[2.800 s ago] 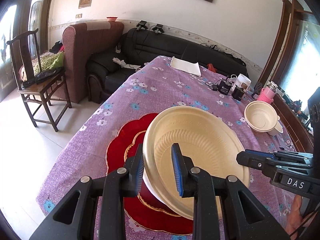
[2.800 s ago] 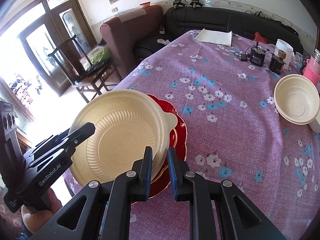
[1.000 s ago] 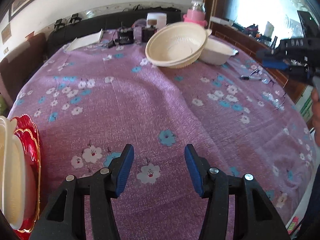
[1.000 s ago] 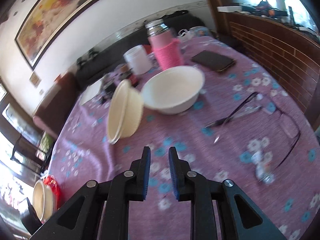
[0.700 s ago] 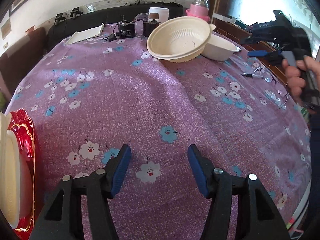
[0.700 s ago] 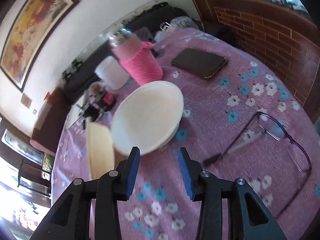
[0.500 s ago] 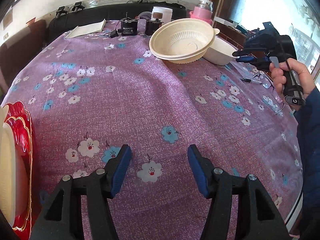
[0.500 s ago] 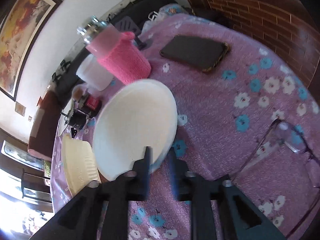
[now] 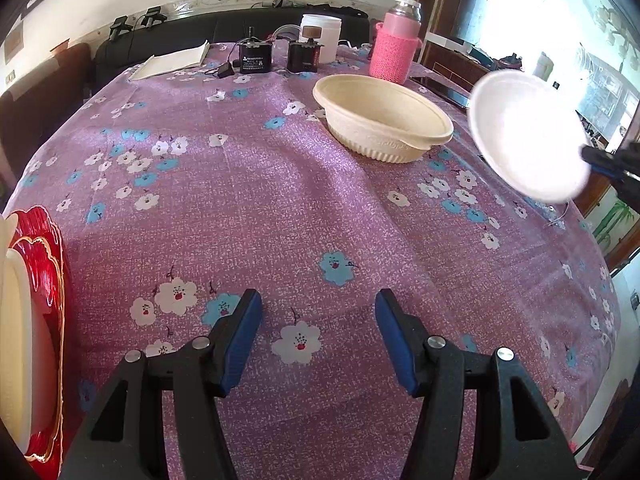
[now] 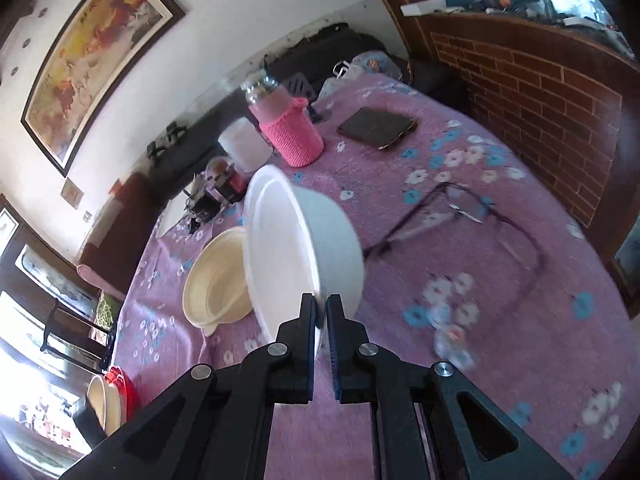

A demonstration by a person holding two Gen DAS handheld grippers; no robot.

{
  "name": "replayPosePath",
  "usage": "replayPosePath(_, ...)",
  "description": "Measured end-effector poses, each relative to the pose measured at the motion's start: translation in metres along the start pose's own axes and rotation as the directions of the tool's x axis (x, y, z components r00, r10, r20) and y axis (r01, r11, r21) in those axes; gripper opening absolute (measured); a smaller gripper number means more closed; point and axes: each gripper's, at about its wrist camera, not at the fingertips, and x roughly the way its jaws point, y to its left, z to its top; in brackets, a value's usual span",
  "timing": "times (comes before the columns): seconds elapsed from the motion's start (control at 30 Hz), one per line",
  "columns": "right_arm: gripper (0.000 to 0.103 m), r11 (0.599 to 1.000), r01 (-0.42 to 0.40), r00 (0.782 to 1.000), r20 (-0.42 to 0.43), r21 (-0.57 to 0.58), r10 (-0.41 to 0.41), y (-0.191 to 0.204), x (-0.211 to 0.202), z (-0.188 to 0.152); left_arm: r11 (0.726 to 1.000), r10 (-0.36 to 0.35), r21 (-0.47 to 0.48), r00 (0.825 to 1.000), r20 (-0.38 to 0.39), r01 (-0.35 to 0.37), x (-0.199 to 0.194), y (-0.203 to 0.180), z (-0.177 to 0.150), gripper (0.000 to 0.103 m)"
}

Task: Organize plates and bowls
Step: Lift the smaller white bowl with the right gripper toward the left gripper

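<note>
Right gripper (image 10: 321,316) clenched on white bowl (image 10: 296,256) rim, bowl tilted in air beside cream bowl (image 9: 380,116). Left gripper (image 9: 316,336) released, empty. Thin-rim pinch, seemingly shallow: bowl may slip.

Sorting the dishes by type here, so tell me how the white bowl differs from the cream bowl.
The white bowl is plain white; the cream bowl is beige with a ribbed wall. The white bowl is off the table, tilted, its rim clamped in the right tool; the cream bowl sits upright on the tablecloth, untouched. Both are round, empty bowls.
</note>
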Motion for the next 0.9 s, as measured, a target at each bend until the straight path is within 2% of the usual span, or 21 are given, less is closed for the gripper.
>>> replayPosePath(0.13,0.007,0.992,-0.12,0.991,-0.05,0.027,0.122,-0.009,-0.026,-0.026,1.0,0.0,-0.01,1.0,0.027,0.0,-0.006,0.002,-0.001,0.058)
replayPosePath(0.2,0.007,0.982,-0.188,0.975,-0.11,0.033,0.191,-0.007,-0.025,-0.042,1.0,-0.008,-0.016,0.999,0.045,0.009,-0.011,0.003,-0.002,0.058)
replayPosePath(0.33,0.009,0.975,-0.221,0.957,-0.192,0.004,0.217,0.008,-0.005,-0.065,0.999,-0.023,-0.042,0.997,0.071,0.026,-0.023,0.007,-0.007,0.058)
replayPosePath(0.37,0.009,0.978,-0.207,0.96,-0.2,-0.029,0.197,0.014,-0.001,-0.07,0.999,-0.026,-0.04,0.997,0.071,0.029,-0.026,0.006,-0.008,0.058)
replayPosePath(0.43,0.01,0.985,-0.11,0.982,-0.165,-0.136,0.087,0.029,0.002,-0.075,0.999,-0.034,-0.033,0.996,0.081,0.037,-0.033,0.004,-0.008,0.058)
replayPosePath(0.5,0.01,0.979,-0.043,0.993,-0.116,-0.198,0.02,0.038,0.001,-0.075,0.999,-0.044,-0.021,0.995,0.086,0.046,-0.038,0.0,-0.006,0.058)
replayPosePath(0.57,0.012,0.972,0.023,0.998,-0.054,-0.236,-0.037,0.041,-0.004,-0.074,0.998,-0.058,-0.003,0.994,0.098,0.059,-0.045,-0.007,-0.003,0.059)
replayPosePath(0.67,0.021,0.942,0.153,0.988,0.035,-0.3,-0.149,0.043,-0.008,-0.073,0.995,-0.099,0.029,0.99,0.097,0.096,-0.048,-0.019,0.004,0.06)
replayPosePath(0.73,0.027,0.949,0.132,0.991,0.024,-0.285,-0.131,0.034,-0.01,-0.074,0.988,-0.153,0.039,0.985,0.083,0.15,-0.046,-0.028,0.01,0.061)
replayPosePath(0.83,0.027,0.96,0.113,0.993,0.007,-0.258,-0.115,0.025,-0.009,-0.072,0.974,-0.227,0.034,0.972,0.059,0.226,-0.041,-0.042,0.018,0.061)
replayPosePath(0.9,0.027,0.962,0.118,0.993,0.01,-0.246,-0.119,0.017,-0.01,-0.071,0.969,-0.243,0.044,0.969,0.044,0.241,-0.036,-0.052,0.023,0.061)
